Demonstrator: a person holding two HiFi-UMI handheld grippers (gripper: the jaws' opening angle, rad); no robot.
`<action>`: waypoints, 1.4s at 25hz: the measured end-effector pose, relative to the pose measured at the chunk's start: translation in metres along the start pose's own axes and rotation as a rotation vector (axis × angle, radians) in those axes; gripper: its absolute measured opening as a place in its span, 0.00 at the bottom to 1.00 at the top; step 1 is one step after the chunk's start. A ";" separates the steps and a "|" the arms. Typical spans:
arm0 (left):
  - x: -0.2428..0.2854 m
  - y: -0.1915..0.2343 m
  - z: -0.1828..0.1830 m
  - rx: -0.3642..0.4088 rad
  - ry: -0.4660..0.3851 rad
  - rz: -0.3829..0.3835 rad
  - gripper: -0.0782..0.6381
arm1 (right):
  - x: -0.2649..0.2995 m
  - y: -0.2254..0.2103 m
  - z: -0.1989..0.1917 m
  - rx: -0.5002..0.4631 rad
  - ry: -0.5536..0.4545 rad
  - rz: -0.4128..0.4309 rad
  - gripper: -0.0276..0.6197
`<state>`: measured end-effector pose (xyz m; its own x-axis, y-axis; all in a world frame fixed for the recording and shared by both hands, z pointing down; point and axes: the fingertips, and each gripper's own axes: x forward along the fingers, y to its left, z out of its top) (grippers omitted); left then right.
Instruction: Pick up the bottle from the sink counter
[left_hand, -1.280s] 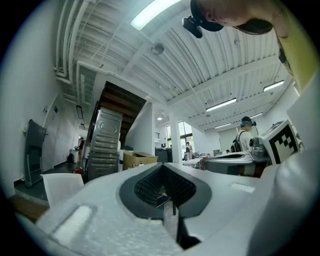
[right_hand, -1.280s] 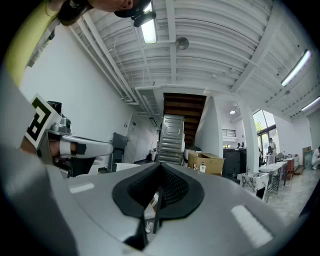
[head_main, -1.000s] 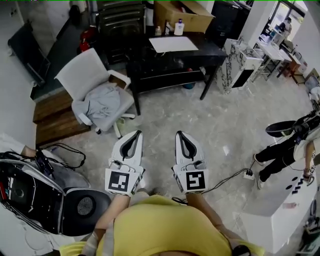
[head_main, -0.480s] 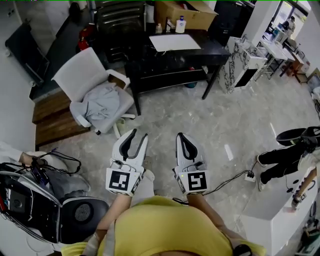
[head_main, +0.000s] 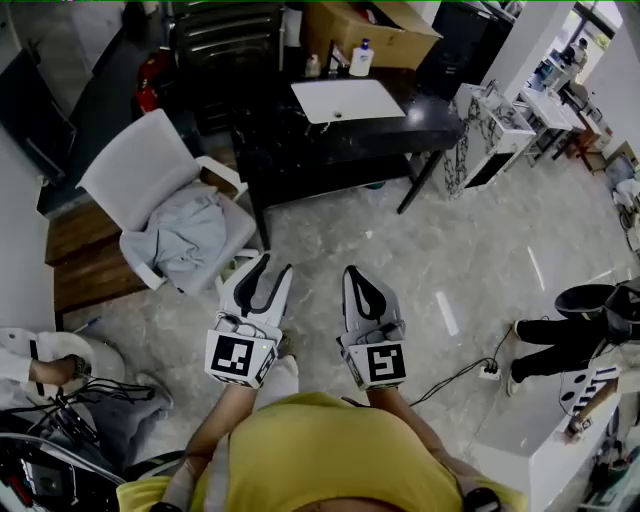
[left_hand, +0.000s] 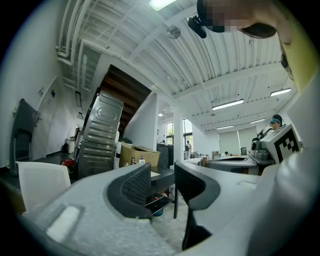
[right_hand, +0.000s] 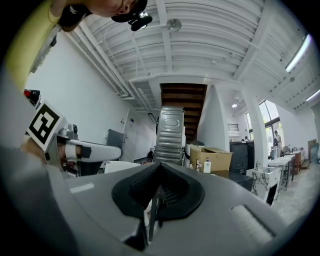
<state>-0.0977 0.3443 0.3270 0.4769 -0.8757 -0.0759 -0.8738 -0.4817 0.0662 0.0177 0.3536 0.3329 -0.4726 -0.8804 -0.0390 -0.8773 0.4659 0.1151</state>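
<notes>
The bottle (head_main: 361, 58), white with a blue cap, stands at the back of the black sink counter (head_main: 300, 140), behind the white basin (head_main: 348, 100). It shows small and far in the left gripper view as the bottle (left_hand: 141, 160) and in the right gripper view as the bottle (right_hand: 207, 165). Both grippers hang over the floor, well short of the counter. My left gripper (head_main: 265, 272) has its jaws apart and opening, with nothing between them. Beside it, my right gripper (head_main: 356, 276) is shut and empty.
A white chair (head_main: 130, 170) with a grey cloth stands left of the counter. A cardboard box (head_main: 372, 25) and small bottles (head_main: 313, 65) sit at the counter's back. A marble stand (head_main: 480, 130) is to its right. A person (head_main: 570, 330) and a power strip (head_main: 490, 372) are on the right.
The left jaws have gone from shut to parted. The counter and chair have drawn closer and lower in the head view. The right gripper stays shut.
</notes>
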 end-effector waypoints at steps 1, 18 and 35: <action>0.013 0.009 0.001 0.000 0.003 -0.008 0.32 | 0.014 -0.005 -0.001 -0.003 0.005 -0.003 0.05; 0.148 0.102 -0.009 -0.021 0.012 -0.138 0.32 | 0.163 -0.065 -0.021 -0.021 0.075 -0.104 0.05; 0.213 0.157 -0.014 -0.044 -0.017 -0.099 0.32 | 0.261 -0.090 -0.021 -0.028 -0.002 -0.057 0.05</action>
<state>-0.1318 0.0821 0.3348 0.5587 -0.8232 -0.1012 -0.8174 -0.5672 0.1010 -0.0250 0.0797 0.3331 -0.4223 -0.9052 -0.0477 -0.9001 0.4125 0.1404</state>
